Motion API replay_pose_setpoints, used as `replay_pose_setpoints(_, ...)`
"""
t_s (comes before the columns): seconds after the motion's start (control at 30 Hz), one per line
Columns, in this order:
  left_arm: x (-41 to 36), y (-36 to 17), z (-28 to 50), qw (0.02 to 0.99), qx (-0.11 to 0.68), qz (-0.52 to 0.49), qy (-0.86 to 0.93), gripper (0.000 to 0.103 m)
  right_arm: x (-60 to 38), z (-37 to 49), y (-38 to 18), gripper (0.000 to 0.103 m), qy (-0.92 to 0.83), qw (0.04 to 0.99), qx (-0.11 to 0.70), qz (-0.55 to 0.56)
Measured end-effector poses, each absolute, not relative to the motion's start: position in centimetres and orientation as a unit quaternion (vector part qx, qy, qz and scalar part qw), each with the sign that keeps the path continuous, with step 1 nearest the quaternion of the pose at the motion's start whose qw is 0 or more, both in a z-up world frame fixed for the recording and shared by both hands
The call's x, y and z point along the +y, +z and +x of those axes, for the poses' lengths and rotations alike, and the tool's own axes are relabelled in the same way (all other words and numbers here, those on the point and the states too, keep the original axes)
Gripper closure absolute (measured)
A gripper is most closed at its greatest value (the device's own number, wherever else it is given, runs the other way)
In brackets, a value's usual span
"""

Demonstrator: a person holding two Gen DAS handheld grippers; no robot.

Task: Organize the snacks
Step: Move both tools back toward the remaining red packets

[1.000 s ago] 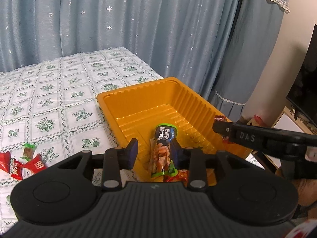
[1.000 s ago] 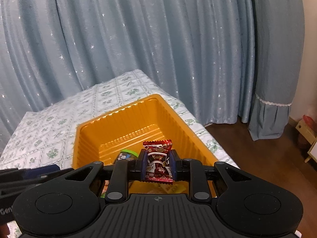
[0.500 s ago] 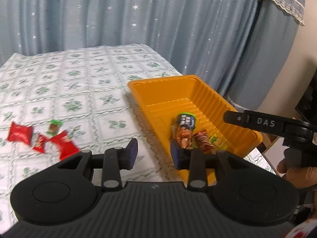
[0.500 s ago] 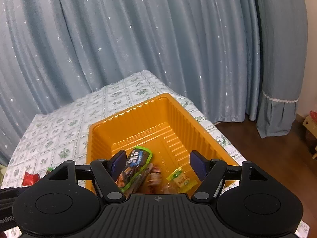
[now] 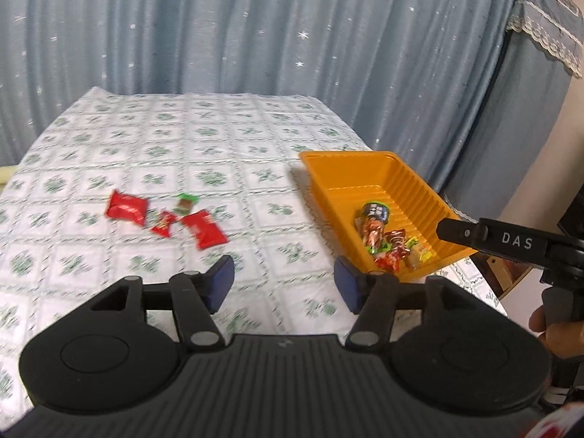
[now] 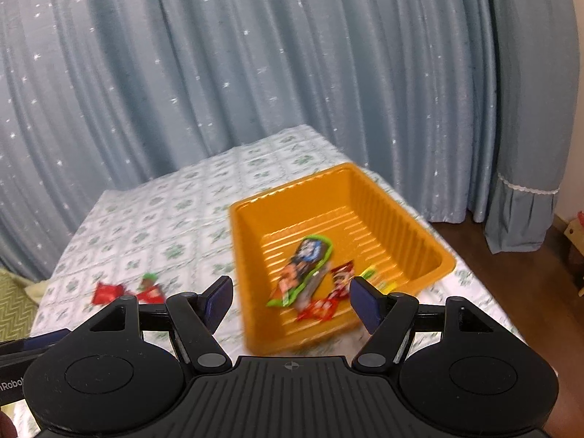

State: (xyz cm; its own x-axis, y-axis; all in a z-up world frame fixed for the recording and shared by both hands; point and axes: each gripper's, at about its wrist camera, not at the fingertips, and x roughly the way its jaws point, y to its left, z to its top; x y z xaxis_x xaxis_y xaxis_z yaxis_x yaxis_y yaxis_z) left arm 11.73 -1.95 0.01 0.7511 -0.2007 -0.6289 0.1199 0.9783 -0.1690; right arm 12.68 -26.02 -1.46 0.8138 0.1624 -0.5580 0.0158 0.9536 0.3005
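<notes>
An orange tray (image 5: 412, 182) (image 6: 398, 211) stands on the right part of the patterned tablecloth. In it lie a long green-edged snack pack (image 5: 373, 224) (image 6: 303, 268) and several small red and yellow sweets (image 5: 396, 255) (image 6: 328, 299). Several red snack packets (image 5: 126, 208) (image 6: 107, 292) lie loose on the cloth to the left. My left gripper (image 5: 279, 283) hangs above bare cloth left of the tray, its jaws opening with nothing between them. My right gripper (image 6: 290, 299) stands open above the tray's near end, holding nothing; its black arm (image 5: 507, 244) shows in the left wrist view.
Blue star-dotted curtains (image 5: 255, 29) hang close behind the table. The table's right edge (image 6: 485, 292) drops to a wooden floor (image 6: 525, 255). A person's hand (image 5: 554, 332) grips the right tool at the far right. Yellow-green fabric (image 6: 14, 306) lies at the left edge.
Both grippers let go: the long snack pack and the small red sweet now lie in the tray. Both pulled back and up; the left swung left toward the loose red packets.
</notes>
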Motion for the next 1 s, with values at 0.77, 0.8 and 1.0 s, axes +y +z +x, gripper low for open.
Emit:
replay_pose_setpoints(0.77,4.1,1.6,5.0,0.941,0.329,-0.073,-0.027,0.023,-19.1,6.9,-0.9,0.032,0.093,0.929,0.329,0.139)
replay_pose_setpoints(0.8,4.2,1.5,5.0,0.941,0.329,-0.074,-0.026,0.023,-19.0,6.9,-1.0,0.032,0.094,0.929,0.329,0.138)
replay_pose_setpoints(1.0,5.2,1.2,5.2,0.941,0.329,-0.08,-0.016,0.023,-18.6,7.1,-1.4,0.032,0.095,0.927,0.336,0.136)
